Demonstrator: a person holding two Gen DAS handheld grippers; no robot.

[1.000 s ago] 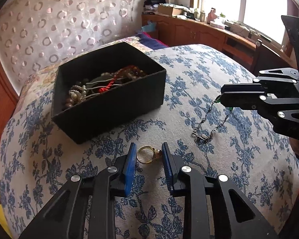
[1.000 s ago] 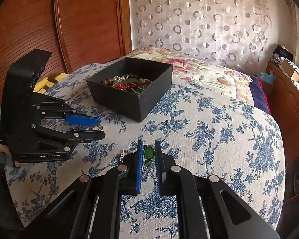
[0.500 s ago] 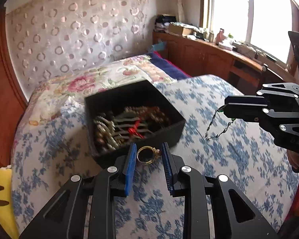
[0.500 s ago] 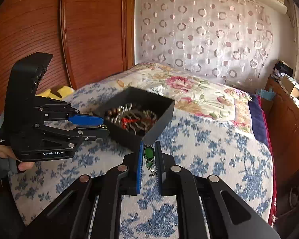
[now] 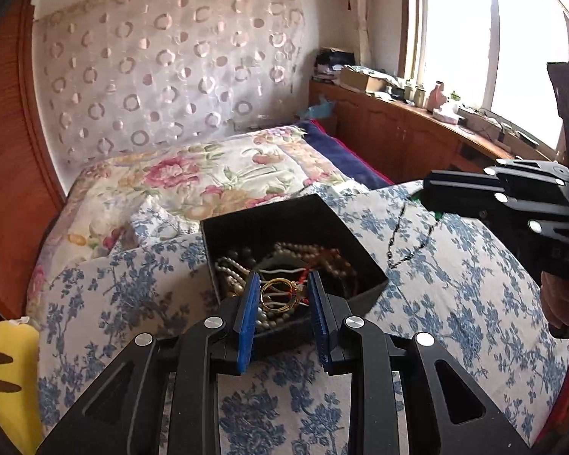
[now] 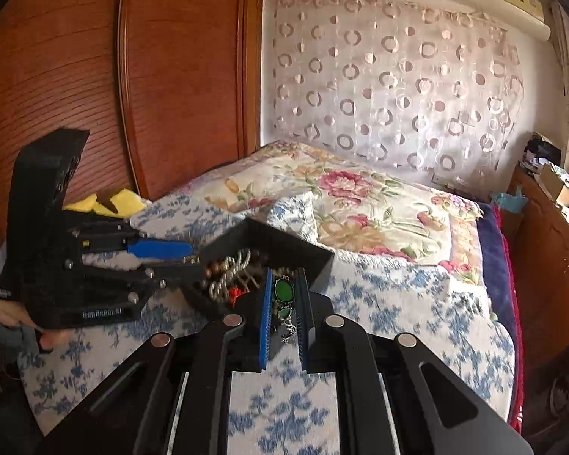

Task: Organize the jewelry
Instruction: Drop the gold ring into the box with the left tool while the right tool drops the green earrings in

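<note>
Left wrist view takes in a bed [image 5: 455, 303] draped in a coarse-weave cloth printed with blue flowers, with a smoother quilt of pink blossoms [image 5: 208, 178] beyond it against a sheer curtain dotted with rings [image 5: 163, 68]. On the blue cloth sits a square, matte black box [image 5: 284, 220], open-topped and heaped with round pearl and brown bead strands and a red cord. The left gripper [image 5: 280, 295] is clenched on a thin gold ring [image 5: 280, 295], pinned crosswise between its 2 ribbed blue pads and hanging above the near edge of the box. At the right edge the right gripper [image 5: 428, 193] shows side-on, a fine dark chain [image 5: 402, 242] looping down from its tip over the cloth beside the box. From the right wrist view, the right gripper [image 6: 286, 295] grips a bracelet of oval, glossy green stones [image 6: 283, 292] set in metal links, held over the box's near corner.
</note>
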